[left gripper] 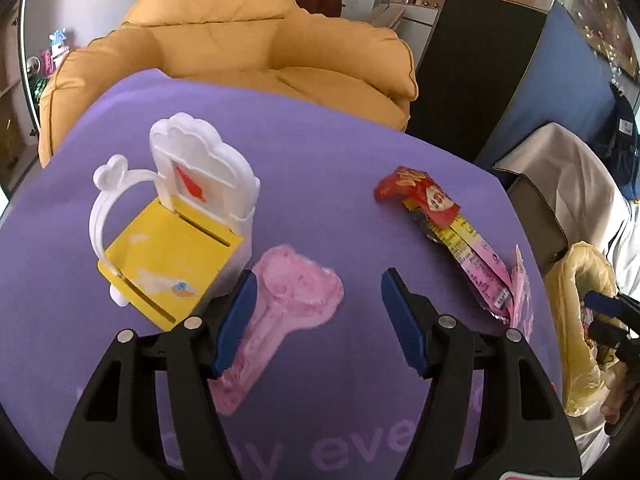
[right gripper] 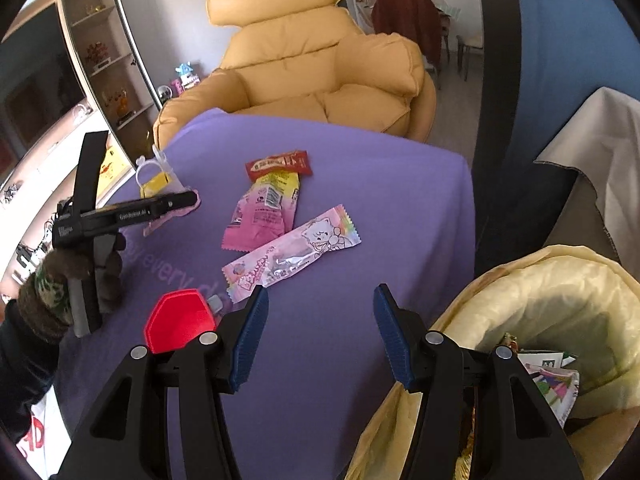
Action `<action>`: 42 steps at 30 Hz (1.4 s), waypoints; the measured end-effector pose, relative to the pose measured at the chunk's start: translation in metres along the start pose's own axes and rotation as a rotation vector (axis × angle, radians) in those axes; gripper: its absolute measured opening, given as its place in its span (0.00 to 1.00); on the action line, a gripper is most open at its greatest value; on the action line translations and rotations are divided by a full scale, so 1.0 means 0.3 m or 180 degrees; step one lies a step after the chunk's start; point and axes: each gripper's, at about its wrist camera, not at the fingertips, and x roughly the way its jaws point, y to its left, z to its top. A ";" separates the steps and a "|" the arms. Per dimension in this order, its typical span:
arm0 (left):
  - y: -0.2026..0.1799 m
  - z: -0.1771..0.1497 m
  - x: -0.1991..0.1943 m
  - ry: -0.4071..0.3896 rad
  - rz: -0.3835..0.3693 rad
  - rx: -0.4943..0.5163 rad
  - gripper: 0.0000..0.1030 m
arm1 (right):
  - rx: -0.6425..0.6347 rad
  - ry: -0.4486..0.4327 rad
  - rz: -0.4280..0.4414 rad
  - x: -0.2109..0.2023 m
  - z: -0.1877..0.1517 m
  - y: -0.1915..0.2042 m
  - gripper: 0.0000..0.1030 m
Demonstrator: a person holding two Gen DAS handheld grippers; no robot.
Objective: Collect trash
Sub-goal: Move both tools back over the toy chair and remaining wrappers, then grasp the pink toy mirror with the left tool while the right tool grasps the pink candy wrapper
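Our left gripper (left gripper: pixel 316 320) hangs open and empty over the pink wrapper (left gripper: pixel 280 312) on the purple cloth (left gripper: pixel 320 168); we lower squarely, pinch its middle. Right gripper (right gripper: pixel 318 334) is open, empty beside the bin (right gripper: pixel 560 288).

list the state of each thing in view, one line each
left gripper: open, empty, over the pink tray
right gripper: open, empty, beside the bin
pink tray: flat on the cloth
toy chair: upright
wrappers: loose on the cloth, not yet binned
cat wrapper: flat, apart from the bin
bin: lined, trash already inside
red lid: lying on the cloth
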 end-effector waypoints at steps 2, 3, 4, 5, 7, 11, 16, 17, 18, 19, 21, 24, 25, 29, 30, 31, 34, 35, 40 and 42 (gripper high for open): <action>0.000 0.011 0.014 0.0054 0.0060 0.0078 0.59 | 0.0012 0.0027 -0.0003 0.023 0.003 0.000 0.50; -0.005 0.012 0.017 0.0071 0.0111 0.0114 0.57 | 0.0030 0.0042 0.0001 0.036 0.006 0.000 0.50; -0.013 0.011 0.017 0.0082 0.0177 0.0143 0.52 | 0.0045 0.0050 0.0009 0.044 0.006 0.000 0.50; -0.021 0.008 0.015 0.0092 0.0276 0.0182 0.44 | 0.0071 0.0058 0.0035 0.057 0.009 0.003 0.50; -0.029 -0.005 0.006 0.0092 0.0289 0.0188 0.43 | 0.0139 0.0069 0.0097 0.086 0.020 0.009 0.50; -0.040 -0.065 -0.045 0.0128 0.0150 0.0096 0.43 | 0.0378 0.0123 0.0222 0.149 0.049 0.009 0.50; -0.046 -0.161 -0.132 0.0177 0.0229 -0.0065 0.43 | 0.0627 0.0256 0.0247 0.255 0.090 0.008 0.50; -0.044 -0.181 -0.150 0.0162 0.0235 -0.0105 0.43 | 0.0622 0.0262 0.0214 0.276 0.101 0.015 0.50; -0.044 -0.200 -0.164 0.0146 0.0228 -0.0147 0.43 | 0.0601 0.0255 0.0181 0.294 0.111 0.024 0.50; -0.045 -0.230 -0.185 0.0114 0.0211 -0.0196 0.43 | 0.0569 0.0221 0.0140 0.301 0.120 0.033 0.50; -0.049 -0.270 -0.210 0.0046 0.0202 -0.0244 0.43 | 0.0433 0.0210 0.0052 0.326 0.140 0.063 0.50; -0.053 -0.304 -0.234 -0.0031 0.0197 -0.0275 0.43 | 0.0204 0.0219 -0.0050 0.350 0.152 0.101 0.50; -0.052 -0.309 -0.238 -0.0033 0.0183 -0.0280 0.43 | 0.0136 0.0223 -0.0075 0.353 0.154 0.106 0.50; -0.045 -0.307 -0.239 -0.0013 0.0126 -0.0275 0.44 | 0.0039 0.0263 -0.0055 0.354 0.153 0.103 0.51; -0.043 -0.307 -0.239 -0.0014 0.0107 -0.0275 0.44 | 0.0010 0.0271 -0.0049 0.351 0.149 0.104 0.51; -0.044 -0.304 -0.237 -0.0015 0.0094 -0.0273 0.45 | -0.0036 0.0275 -0.0045 0.349 0.145 0.106 0.51; -0.034 -0.310 -0.239 -0.0033 0.0022 -0.0278 0.45 | -0.0125 0.0253 -0.0021 0.339 0.132 0.107 0.51; -0.032 -0.308 -0.239 -0.0032 0.0004 -0.0283 0.46 | -0.0158 0.0233 -0.0001 0.335 0.124 0.106 0.51; -0.035 -0.314 -0.238 -0.0024 -0.0002 -0.0205 0.48 | -0.0323 0.0239 -0.0117 0.317 0.101 0.121 0.32; -0.041 -0.317 -0.237 -0.0022 0.0022 -0.0168 0.49 | -0.0363 0.0242 -0.0096 0.302 0.094 0.122 0.27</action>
